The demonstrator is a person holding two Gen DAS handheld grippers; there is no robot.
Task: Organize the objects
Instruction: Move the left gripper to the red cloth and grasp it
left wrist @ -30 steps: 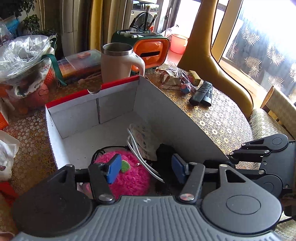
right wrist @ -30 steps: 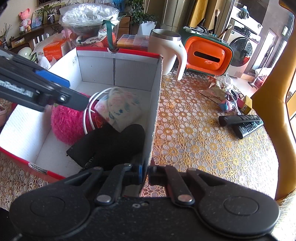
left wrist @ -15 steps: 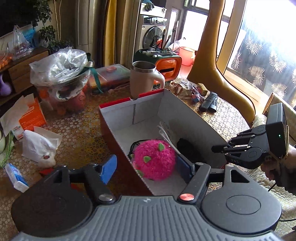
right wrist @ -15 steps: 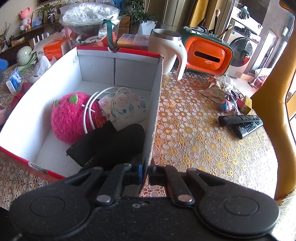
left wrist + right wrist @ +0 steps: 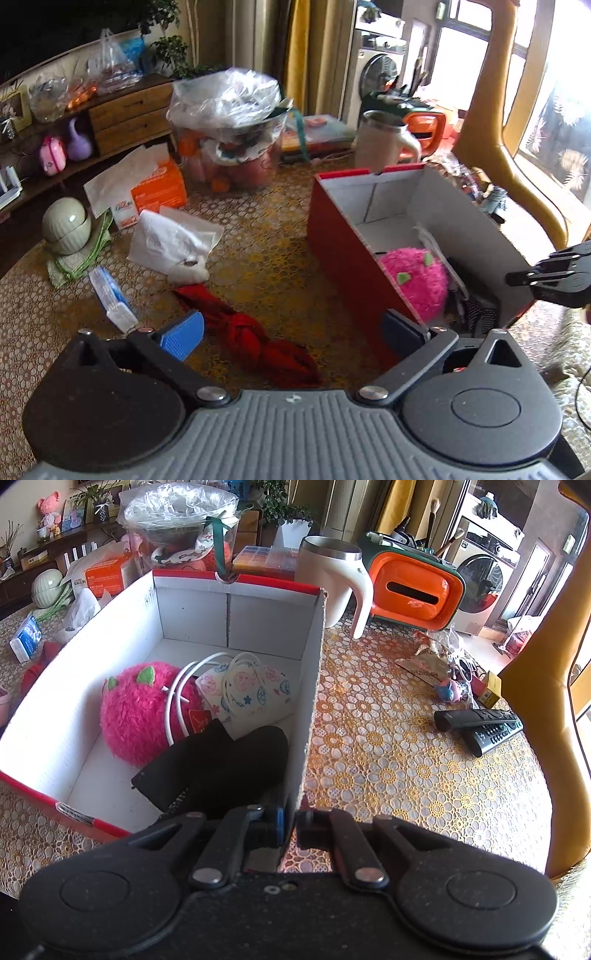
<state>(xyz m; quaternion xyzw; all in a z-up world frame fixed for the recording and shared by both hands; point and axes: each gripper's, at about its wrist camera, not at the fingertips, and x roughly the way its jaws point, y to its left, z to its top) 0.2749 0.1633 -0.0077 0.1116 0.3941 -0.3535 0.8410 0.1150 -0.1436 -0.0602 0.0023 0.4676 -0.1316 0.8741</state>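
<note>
A red cardboard box (image 5: 343, 251) with a white inside (image 5: 236, 613) stands on the table. In it lie a pink plush toy (image 5: 140, 712), a white cable (image 5: 177, 690), a patterned face mask (image 5: 243, 690) and a black item (image 5: 221, 764). My right gripper (image 5: 291, 823) is shut on the box's near right wall. My left gripper (image 5: 291, 332) hangs outside the box at its left, jaws opening wide and pressing on nothing. A red cloth (image 5: 251, 339) lies on the table beneath them. A blue tissue pack (image 5: 109, 295) and a white bag (image 5: 170, 243) lie further left.
Behind the box stand a cream mug (image 5: 328, 579), an orange holder (image 5: 413, 587) and a plastic-covered fruit bowl (image 5: 229, 140). Two remotes (image 5: 480, 725) and small clutter lie at the right by a yellow chair (image 5: 546, 709). An orange tissue box (image 5: 155, 188) and a green jar (image 5: 66, 225) sit at the left.
My left gripper has drawn back out of the box and swung to the left over the table, its jaws spreading. The pink plush stays in the box. The right gripper has not moved.
</note>
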